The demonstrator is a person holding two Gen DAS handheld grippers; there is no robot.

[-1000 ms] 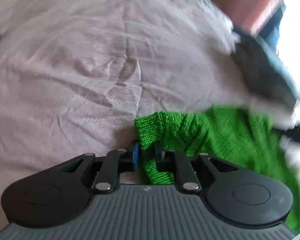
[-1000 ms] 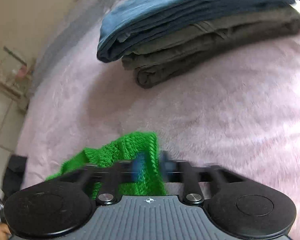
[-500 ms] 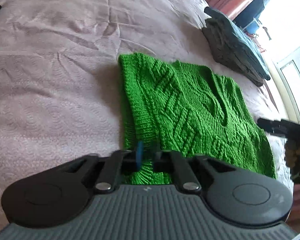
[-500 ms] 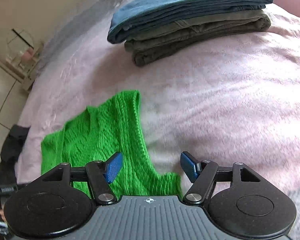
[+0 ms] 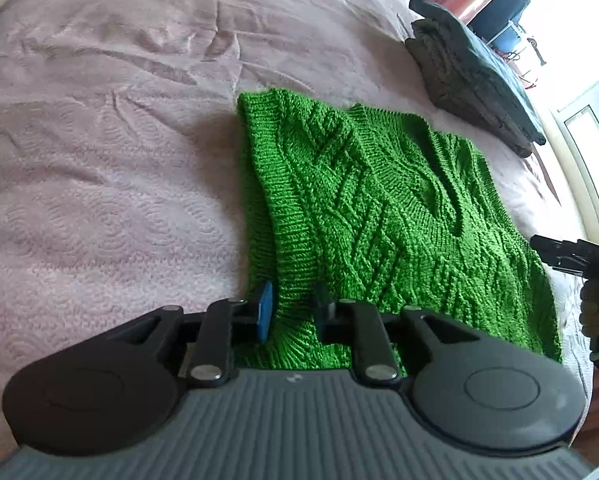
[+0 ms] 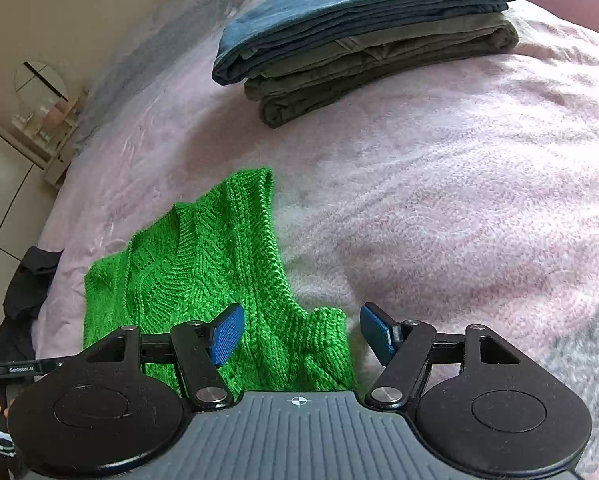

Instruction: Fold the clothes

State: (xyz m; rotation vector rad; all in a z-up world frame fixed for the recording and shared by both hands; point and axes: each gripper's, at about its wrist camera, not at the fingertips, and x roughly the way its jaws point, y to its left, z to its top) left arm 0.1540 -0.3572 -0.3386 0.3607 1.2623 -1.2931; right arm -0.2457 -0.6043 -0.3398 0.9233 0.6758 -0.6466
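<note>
A bright green cable-knit sweater (image 5: 379,216) is laid flat on the pink bed (image 5: 99,184), V-neck facing up. Folded blue and olive clothes (image 6: 363,36) are stacked well apart from it.

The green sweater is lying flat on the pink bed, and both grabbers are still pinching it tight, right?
Not quite. Only the left gripper pinches the green sweater. The right wrist view shows the right gripper with its blue pads wide apart, holding nothing. The sweater does lie flat on the pink bed.
</note>
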